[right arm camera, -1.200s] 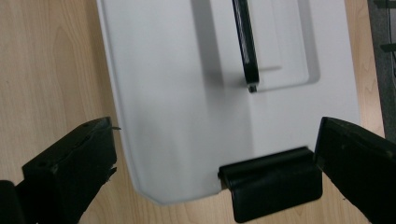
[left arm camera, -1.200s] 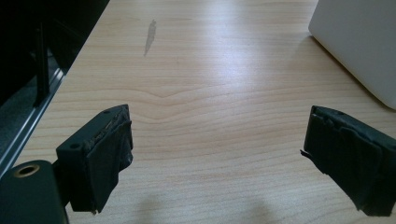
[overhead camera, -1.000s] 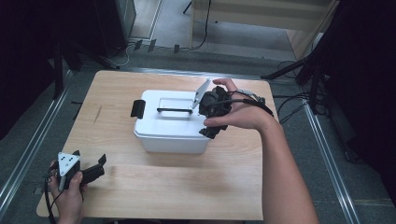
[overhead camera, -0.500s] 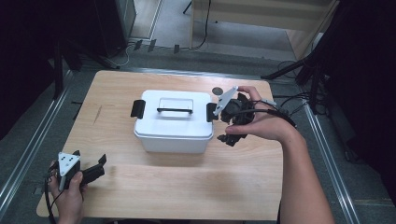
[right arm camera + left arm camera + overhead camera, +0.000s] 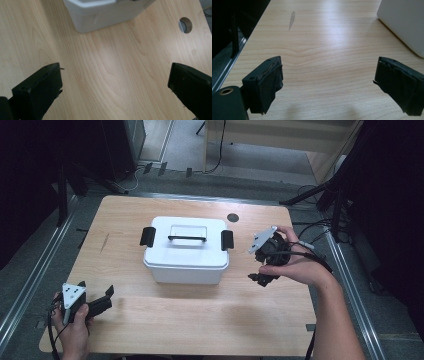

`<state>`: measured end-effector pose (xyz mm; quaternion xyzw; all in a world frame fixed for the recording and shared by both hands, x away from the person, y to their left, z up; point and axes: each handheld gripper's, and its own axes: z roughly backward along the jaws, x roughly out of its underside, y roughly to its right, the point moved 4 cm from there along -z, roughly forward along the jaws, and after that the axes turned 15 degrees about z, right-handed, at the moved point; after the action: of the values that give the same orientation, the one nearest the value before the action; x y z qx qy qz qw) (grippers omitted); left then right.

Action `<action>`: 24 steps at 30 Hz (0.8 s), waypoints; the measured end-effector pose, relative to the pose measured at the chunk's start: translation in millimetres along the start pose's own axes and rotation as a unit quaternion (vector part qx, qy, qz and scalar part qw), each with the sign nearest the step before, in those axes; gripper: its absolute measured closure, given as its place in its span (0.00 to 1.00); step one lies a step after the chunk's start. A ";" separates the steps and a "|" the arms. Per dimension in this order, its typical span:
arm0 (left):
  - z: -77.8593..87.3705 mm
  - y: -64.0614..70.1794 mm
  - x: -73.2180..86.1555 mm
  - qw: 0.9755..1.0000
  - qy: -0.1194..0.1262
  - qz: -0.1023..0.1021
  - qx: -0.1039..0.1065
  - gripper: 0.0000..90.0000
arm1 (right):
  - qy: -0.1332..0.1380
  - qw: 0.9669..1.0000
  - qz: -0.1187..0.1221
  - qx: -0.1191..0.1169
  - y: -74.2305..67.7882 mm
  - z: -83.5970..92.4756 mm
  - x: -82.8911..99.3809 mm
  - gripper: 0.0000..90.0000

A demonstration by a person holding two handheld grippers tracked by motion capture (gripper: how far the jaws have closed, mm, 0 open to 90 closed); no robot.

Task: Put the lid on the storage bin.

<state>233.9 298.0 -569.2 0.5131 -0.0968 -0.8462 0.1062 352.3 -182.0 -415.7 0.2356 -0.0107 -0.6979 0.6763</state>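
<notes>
While the white box (image 5: 186, 251) sits mid-tabletop (image 5: 200, 317) with both clips shut, my right tool (image 5: 262, 272) waits right of it, jaws apart. My left tool (image 5: 102, 301) waits near-left, jaws apart. I should go slowly for the right clip (image 5: 227, 240).

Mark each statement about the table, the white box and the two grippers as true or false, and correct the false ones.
1. The white box has its lid on. True.
2. The right gripper grips the box's handle. False: it is off to the box's right, jaws open and empty.
3. The left gripper is open. True.
4. The box stands on the floor. False: it stands on the wooden table.
</notes>
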 end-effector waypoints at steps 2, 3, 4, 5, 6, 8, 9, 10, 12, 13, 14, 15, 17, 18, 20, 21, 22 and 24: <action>-0.1 0.0 -0.1 1.000 -0.001 0.001 0.000 0.09 | 0.002 1.000 -0.010 0.001 -2.9 -3.0 6.8 0.00; -0.1 -0.1 0.0 1.000 -0.001 0.000 0.000 0.09 | 0.004 1.000 -0.015 0.002 -4.3 -4.8 10.2 0.00; -0.1 0.0 0.0 1.000 -0.001 0.000 0.000 0.09 | 0.004 1.000 -0.019 0.001 -5.8 -6.6 13.8 0.00; 0.0 0.0 0.0 1.000 0.000 0.000 0.000 0.09 | 0.003 1.000 -0.020 0.002 -7.2 -8.6 17.3 0.00; 0.1 0.0 0.0 1.000 0.000 0.000 0.000 0.09 | 0.003 1.000 -0.025 0.003 -8.8 -10.2 20.5 0.00; 0.2 -0.1 0.0 1.000 0.000 0.000 0.001 0.09 | 0.006 0.999 -0.033 0.005 -11.7 -13.1 26.7 0.00; 0.4 0.0 0.0 1.000 0.000 -0.002 0.001 0.09 | 0.006 0.999 -0.037 0.006 -13.4 -14.6 29.8 0.00; 0.4 0.1 0.1 1.000 0.001 -0.002 0.001 0.09 | 0.005 0.999 -0.040 0.007 -15.5 -16.7 33.7 0.00; 0.5 0.2 0.1 1.000 0.000 -0.002 0.002 0.09 | 0.003 0.999 -0.045 0.006 -19.1 -19.7 38.9 0.00; 0.4 0.2 0.2 1.000 0.000 -0.002 0.002 0.09 | 0.002 0.999 -0.050 0.009 -21.3 -21.7 42.4 0.00; 0.5 0.2 0.2 1.000 0.000 -0.002 0.002 0.09 | 0.002 0.999 -0.049 0.011 -22.2 -23.1 44.7 0.00; 0.5 0.3 0.2 1.000 0.000 -0.002 0.002 0.09 | -0.001 0.999 -0.051 0.015 -24.1 -24.9 47.5 0.00; 0.6 0.3 0.2 1.000 0.000 -0.002 0.002 0.09 | 0.001 0.998 -0.060 0.017 -28.2 -28.6 53.4 0.00; 0.6 0.3 0.2 1.000 0.000 -0.002 0.002 0.09 | 0.003 0.998 -0.063 0.016 -30.3 -30.3 56.0 0.00; 0.6 0.4 0.2 1.000 0.001 -0.002 0.002 0.09 | 0.006 0.998 -0.068 0.017 -33.3 -33.2 60.4 0.00; 0.6 0.4 0.2 1.000 0.001 -0.003 0.002 0.09 | 0.007 0.997 -0.073 0.016 -35.3 -34.6 62.8 0.00; 0.9 0.4 0.3 1.000 0.002 -0.004 0.002 0.09 | 0.009 0.997 -0.076 0.017 -37.1 -36.2 65.3 0.00; 0.9 0.8 0.4 1.000 0.003 -0.004 0.001 0.09 | 0.011 0.997 -0.079 0.021 -40.5 -39.1 71.2 0.00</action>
<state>232.9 297.2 -568.9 0.5158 -0.0953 -0.8452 0.1022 329.5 -234.3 -486.4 0.2576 0.0012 -0.7463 0.6138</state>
